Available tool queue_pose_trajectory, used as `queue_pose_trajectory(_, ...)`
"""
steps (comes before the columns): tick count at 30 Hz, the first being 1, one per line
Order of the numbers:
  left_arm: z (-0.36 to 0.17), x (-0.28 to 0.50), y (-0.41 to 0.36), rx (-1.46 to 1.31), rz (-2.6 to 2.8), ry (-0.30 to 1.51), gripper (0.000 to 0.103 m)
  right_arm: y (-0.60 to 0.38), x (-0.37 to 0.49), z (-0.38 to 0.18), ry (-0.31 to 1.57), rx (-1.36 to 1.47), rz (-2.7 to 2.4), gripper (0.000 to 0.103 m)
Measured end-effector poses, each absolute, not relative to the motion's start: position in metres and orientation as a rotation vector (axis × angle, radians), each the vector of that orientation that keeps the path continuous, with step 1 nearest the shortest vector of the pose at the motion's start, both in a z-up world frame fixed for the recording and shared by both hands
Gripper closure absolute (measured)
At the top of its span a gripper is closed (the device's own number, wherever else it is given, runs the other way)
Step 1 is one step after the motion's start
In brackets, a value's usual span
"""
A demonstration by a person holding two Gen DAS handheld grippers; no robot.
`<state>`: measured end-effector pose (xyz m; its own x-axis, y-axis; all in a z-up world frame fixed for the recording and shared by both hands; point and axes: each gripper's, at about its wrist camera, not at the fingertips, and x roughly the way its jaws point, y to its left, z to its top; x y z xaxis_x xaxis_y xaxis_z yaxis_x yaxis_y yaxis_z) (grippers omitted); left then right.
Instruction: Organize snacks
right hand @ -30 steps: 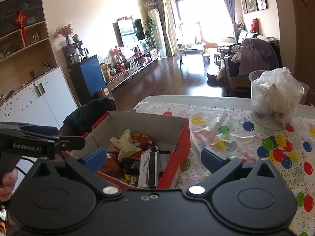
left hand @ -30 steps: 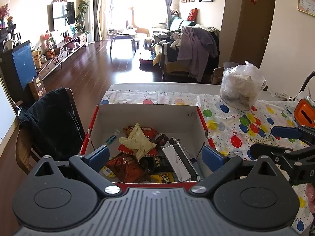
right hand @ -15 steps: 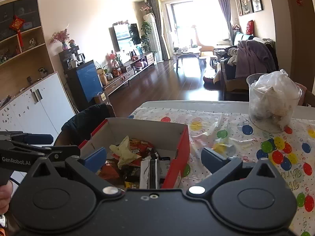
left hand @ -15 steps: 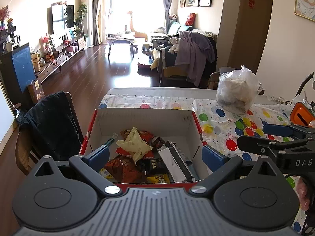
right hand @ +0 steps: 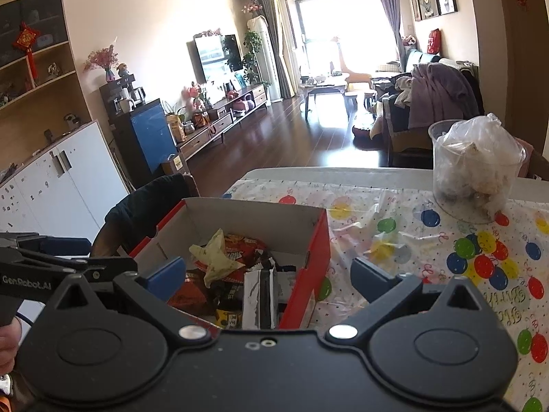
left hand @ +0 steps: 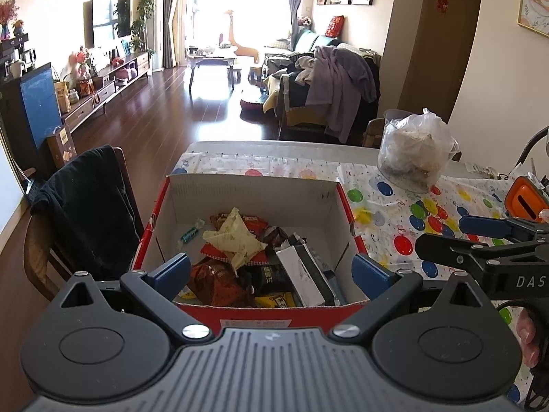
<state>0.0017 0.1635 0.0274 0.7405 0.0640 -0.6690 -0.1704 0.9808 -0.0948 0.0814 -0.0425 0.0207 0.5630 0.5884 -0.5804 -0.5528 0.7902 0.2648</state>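
well, both the left gripper (left hand: 271, 271) and right gripper (right hand: 269, 276) hang spread wide and empty above the red snack box (left hand: 346, 202) on the balloon tablecloth (right hand: 429, 237).

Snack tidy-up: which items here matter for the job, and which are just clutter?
Job:
red box
snack packets piled inside it
left gripper, open, empty
right gripper, open, empty

Clutter:
plastic tub lined with a bag, apart from the box
balloon tablecloth
chair with a dark garment
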Motion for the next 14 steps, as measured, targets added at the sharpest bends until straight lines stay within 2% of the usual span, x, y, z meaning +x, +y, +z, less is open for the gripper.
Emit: queue_pose_trajectory(14, 0.019, 0.004, 0.167, -0.163, 0.114, 0.772, 0.002, -0.055, 0.081, 0.011, 0.744, 0.082, 0.594, 0.000)
